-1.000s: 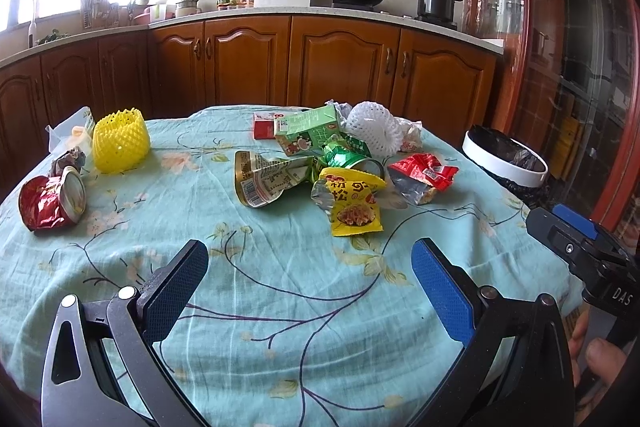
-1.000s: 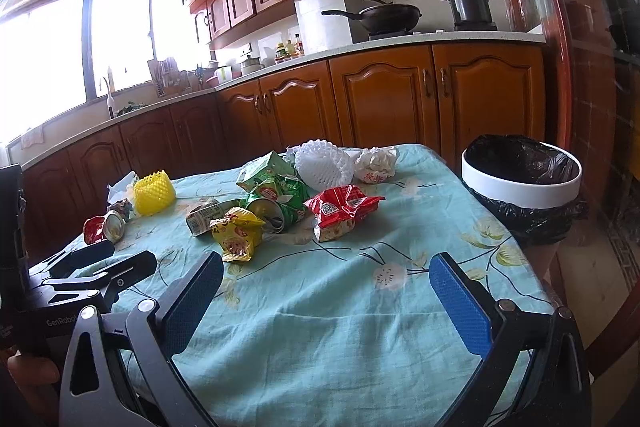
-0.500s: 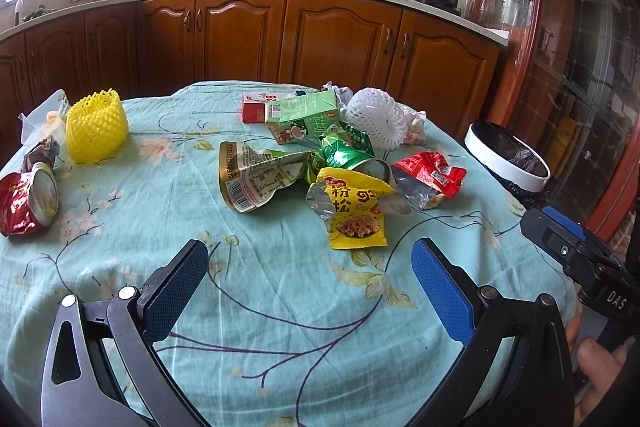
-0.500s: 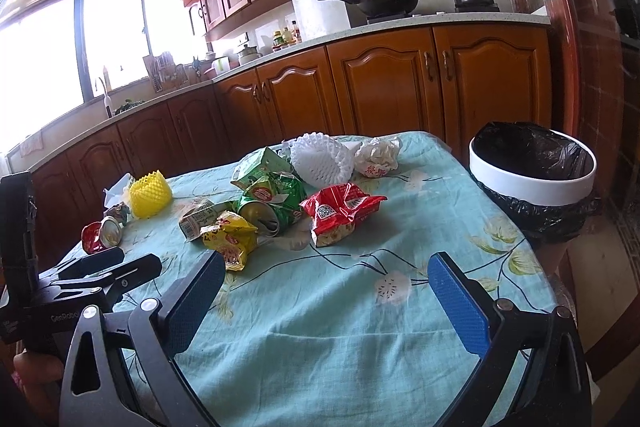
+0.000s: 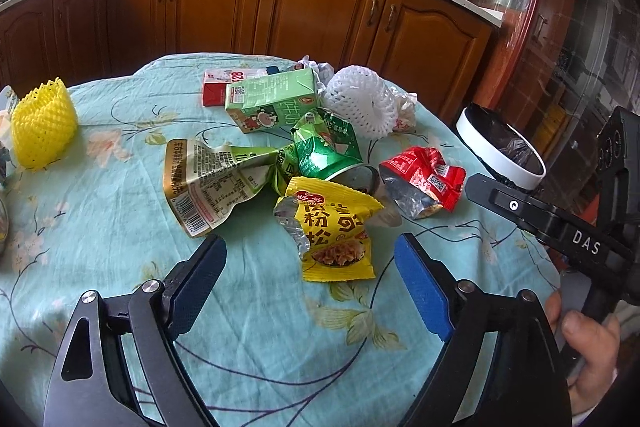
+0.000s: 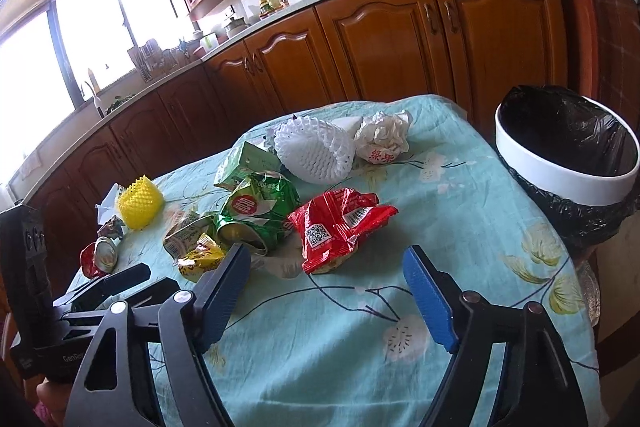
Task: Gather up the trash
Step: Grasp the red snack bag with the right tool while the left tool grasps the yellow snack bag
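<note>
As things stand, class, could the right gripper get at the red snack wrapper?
Probably yes: the red snack wrapper lies just ahead of the right gripper, whose jaws, just closing, stand apart with nothing between.

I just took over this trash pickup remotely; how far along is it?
Nothing looks collected yet. The left gripper has been closing around the yellow snack bag, the right gripper near the red wrapper; neither grips yet. The green carton, white foam net and yellow foam net still await the lined bin.

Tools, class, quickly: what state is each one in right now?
Left tool: open, just been closing, holding nothing, yellow packet ahead.
Right tool: open, just been closing, holding nothing, red packet ahead.
</note>
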`<control>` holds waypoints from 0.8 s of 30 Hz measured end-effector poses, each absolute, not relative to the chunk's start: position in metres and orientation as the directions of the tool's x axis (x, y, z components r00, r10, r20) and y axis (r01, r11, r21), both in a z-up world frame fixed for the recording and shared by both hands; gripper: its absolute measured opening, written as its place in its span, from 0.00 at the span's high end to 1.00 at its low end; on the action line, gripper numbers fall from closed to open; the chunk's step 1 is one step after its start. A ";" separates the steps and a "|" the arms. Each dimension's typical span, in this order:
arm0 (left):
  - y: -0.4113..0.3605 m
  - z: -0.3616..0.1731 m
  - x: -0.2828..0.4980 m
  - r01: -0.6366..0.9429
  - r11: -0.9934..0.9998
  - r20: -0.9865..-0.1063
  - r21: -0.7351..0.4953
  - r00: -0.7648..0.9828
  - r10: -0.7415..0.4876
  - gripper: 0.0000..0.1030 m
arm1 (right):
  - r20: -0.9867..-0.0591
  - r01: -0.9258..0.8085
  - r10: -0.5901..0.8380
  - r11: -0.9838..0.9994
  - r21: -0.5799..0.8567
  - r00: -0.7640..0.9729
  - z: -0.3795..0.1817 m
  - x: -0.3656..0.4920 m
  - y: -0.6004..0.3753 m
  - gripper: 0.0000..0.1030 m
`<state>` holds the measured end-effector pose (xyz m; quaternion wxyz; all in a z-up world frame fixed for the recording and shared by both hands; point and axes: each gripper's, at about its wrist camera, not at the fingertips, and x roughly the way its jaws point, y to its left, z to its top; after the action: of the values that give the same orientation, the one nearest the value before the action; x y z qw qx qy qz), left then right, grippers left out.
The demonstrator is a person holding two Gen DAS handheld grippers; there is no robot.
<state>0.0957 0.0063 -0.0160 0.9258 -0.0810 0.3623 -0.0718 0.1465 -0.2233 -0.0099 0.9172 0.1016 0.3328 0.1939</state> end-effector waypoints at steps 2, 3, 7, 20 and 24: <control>0.006 -0.018 0.102 0.079 0.974 -0.669 -0.210 0.715 -0.202 0.19 | -0.589 -0.279 0.433 0.899 0.338 0.683 -0.014 0.156 -0.222 0.26; 0.006 -0.019 0.104 0.081 0.973 -0.674 -0.215 0.709 -0.208 0.22 | -0.597 -0.273 0.435 0.898 0.346 0.674 -0.017 0.160 -0.221 0.26; 0.003 -0.024 0.114 0.099 0.969 -0.692 -0.225 0.685 -0.230 0.33 | -0.633 -0.252 0.446 0.891 0.377 0.632 -0.026 0.176 -0.218 0.26; -0.003 -0.026 0.114 0.163 0.951 -0.695 -0.262 0.652 -0.303 0.74 | -0.639 -0.240 0.485 0.868 0.434 0.598 -0.037 0.195 -0.220 0.74; -0.007 -0.018 0.109 0.188 0.942 -0.686 -0.280 0.647 -0.333 0.76 | -0.622 -0.254 0.490 0.865 0.433 0.610 -0.029 0.188 -0.225 0.75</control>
<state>0.1087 -0.0067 -0.0179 0.9028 -0.0919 0.3947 -0.1441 0.1885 -0.2252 -0.0293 0.8842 0.1523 0.3882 0.2104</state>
